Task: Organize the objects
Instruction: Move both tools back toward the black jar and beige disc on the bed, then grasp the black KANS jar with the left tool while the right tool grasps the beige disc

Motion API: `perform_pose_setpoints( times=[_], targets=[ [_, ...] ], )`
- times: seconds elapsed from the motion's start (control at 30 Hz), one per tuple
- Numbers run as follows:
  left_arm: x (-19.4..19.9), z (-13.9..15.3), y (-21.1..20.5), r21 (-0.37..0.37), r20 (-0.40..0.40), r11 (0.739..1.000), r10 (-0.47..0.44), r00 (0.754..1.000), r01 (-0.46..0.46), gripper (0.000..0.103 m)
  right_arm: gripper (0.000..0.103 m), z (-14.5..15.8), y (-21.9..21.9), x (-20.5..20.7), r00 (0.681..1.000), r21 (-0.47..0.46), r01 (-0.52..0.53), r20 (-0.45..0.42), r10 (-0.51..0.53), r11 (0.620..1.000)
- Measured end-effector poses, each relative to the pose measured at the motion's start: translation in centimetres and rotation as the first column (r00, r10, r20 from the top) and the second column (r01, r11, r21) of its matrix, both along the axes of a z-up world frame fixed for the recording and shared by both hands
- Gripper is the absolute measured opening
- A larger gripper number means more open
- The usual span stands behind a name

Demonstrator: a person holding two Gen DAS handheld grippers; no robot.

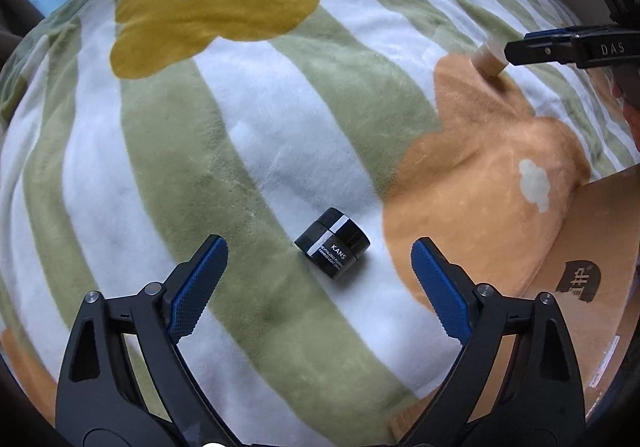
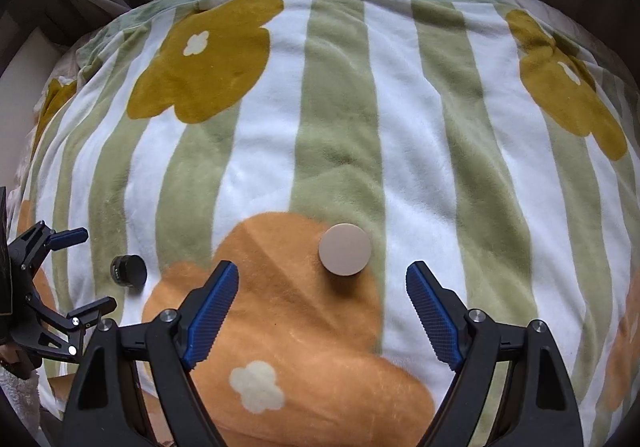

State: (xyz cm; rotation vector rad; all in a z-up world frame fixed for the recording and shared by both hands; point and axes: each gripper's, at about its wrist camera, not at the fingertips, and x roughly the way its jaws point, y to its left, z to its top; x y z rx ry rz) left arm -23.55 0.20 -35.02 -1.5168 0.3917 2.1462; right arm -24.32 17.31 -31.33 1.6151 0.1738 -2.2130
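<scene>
A fleece blanket (image 1: 248, 151) with green and white stripes and 2 kinds of flower, ochre and orange, filled both views. A cardboard box (image 1: 600, 247) occupied the lower right of the left wrist view. The left gripper (image 1: 316, 259) pointed steeply down at the blanket, jaws released and wide apart, nothing between the blue pads (image 1: 200, 287). A small black jar (image 1: 333, 243) lay tilted on a white stripe just above centre-bottom, slightly beyond the fingertips and untouched. The right gripper (image 2: 322, 283) likewise pointed steeply down, jaws released, holding nothing. A beige round-capped bottle (image 2: 345, 250) stood on the edge of an orange flower, just beyond and between the fingertips, apart from both pads. In the right wrist view the black jar appeared at lower left, near the left gripper.
</scene>
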Motion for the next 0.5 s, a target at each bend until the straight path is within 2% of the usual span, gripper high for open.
perform_pose_setpoints(
  times=[0.13, 0.23, 0.3, 0.4, 0.5],
  targets=[
    [0.0, -1.6, 0.1, 0.011, 0.006, 1.000, -0.003, 1.000, 0.003, 0.086, 0.083, -1.8, 0.0, -1.2, 0.999, 0.005, 0.027, 0.026, -0.027, 1.000],
    [0.0, -2.2, 0.1, 0.015, -0.004, 1.000, -0.014, 1.000, 0.014, 0.085, 0.077, -2.7, -0.1, -1.5, 0.999, 0.019, 0.030, 0.038, -0.031, 0.999],
    [0.0, -2.5, 0.0, 0.024, -0.006, 1.000, -0.018, 1.000, 0.018, 0.074, 0.073, -3.3, -0.2, -1.6, 0.998, 0.024, 0.033, 0.050, -0.034, 0.999],
    [-0.3, -2.7, -0.1, 0.039, 0.000, 0.999, -0.018, 1.000, 0.018, 0.070, 0.067, -3.8, 0.0, -1.9, 0.996, 0.014, 0.050, 0.067, -0.051, 0.999],
    [-0.4, -2.8, -0.2, 0.057, 0.009, 0.998, -0.032, 0.999, 0.031, 0.056, 0.061, -4.0, 0.2, -2.1, 0.994, 0.006, 0.071, 0.077, -0.071, 0.997]
  ],
)
